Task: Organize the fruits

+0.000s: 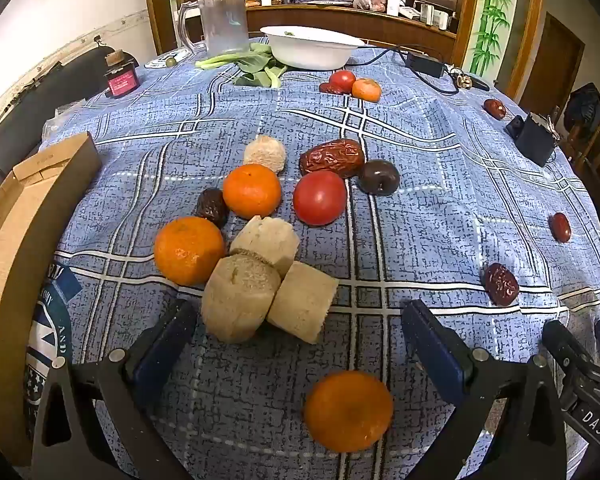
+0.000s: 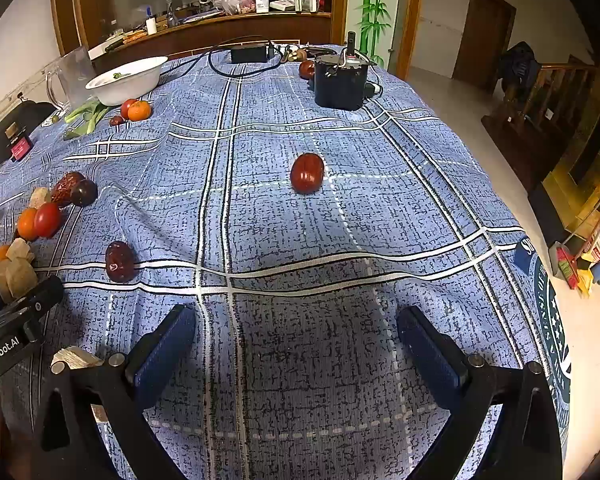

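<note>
Between the wide-spread fingers of the left gripper (image 1: pixel 300 320) an orange mandarin (image 1: pixel 348 410) is lying on the blue checked tablecloth (image 1: pixel 420 152), nearer the right-hand finger and touching neither pad. The jaws are standing fully apart and are gripping nothing; the tool is tilting steeply down toward the table.

Just ahead of its left fingertip, three pale peeled root chunks (image 1: pixel 268 280) are bunching together, the nearest one almost at the pad. Beside them, further left, a second mandarin (image 1: pixel 189 250) is resting against the chunks. Beyond these are sitting a third mandarin (image 1: pixel 252 191), a red tomato (image 1: pixel 319 198), a wrinkled red date (image 1: pixel 332 158), a dark round fruit (image 1: pixel 379 177) and a pale fuzzy ball (image 1: pixel 265 153). Off to the tool's right, a dried date (image 1: pixel 501 284) is lying alone. A cardboard box (image 1: pixel 32 216) is standing at the tool's left edge. Far ahead, a white bowl (image 1: pixel 312 46) and leafy greens (image 1: pixel 252 66) are lying near a clear jug (image 1: pixel 220 20).

The right gripper (image 2: pixel 296 328) is likewise pitching downward with its jaws spread to the full, and only bare cloth is showing between its pads. A glossy red jujube (image 2: pixel 307 173) is lying straight ahead of it, well apart. Ahead and to its left, another dark date (image 2: pixel 119 261) is resting on a white stripe. A black box-shaped device (image 2: pixel 340 84) is standing at the far end.
</note>
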### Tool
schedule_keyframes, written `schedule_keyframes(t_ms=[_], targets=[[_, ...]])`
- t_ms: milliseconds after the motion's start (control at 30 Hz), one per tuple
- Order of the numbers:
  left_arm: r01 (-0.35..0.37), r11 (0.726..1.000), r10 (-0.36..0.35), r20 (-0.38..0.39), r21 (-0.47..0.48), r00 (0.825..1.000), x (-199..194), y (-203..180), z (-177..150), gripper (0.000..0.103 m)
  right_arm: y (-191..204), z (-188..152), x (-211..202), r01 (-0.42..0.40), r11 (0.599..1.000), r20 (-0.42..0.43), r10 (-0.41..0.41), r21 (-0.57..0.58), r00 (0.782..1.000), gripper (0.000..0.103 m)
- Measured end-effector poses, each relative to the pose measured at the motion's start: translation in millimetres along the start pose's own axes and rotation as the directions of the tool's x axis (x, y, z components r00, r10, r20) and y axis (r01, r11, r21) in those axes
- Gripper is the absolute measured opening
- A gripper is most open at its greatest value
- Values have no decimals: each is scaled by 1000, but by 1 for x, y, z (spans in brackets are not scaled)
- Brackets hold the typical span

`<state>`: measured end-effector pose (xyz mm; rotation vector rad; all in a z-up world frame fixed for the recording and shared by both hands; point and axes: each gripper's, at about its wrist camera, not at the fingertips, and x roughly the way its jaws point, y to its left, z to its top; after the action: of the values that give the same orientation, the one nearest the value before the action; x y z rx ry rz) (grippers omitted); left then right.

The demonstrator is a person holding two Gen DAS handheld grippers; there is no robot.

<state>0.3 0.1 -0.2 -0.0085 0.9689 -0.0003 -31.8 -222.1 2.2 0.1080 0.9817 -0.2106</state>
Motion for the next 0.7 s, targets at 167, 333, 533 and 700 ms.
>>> schedule_keyframes(t_ms=[167,333,533,700], targets=[[-4,1000,4,10,3,1000,0,0,0,103,0,0,0,1,1000,7,-1,0,1000,102],[-4,1000,4,12,3,1000,0,0,0,103,0,0,0,1,1000,9,-1,0,1000,102],[-4,1000,4,12,3,1000,0,0,0,103,-1,0,0,0,1000,10,0,1,1000,102],[-8,1000,8,11,-1,1000,0,-1,0,103,-1,0,0,0,1000,10,0,1,1000,102]])
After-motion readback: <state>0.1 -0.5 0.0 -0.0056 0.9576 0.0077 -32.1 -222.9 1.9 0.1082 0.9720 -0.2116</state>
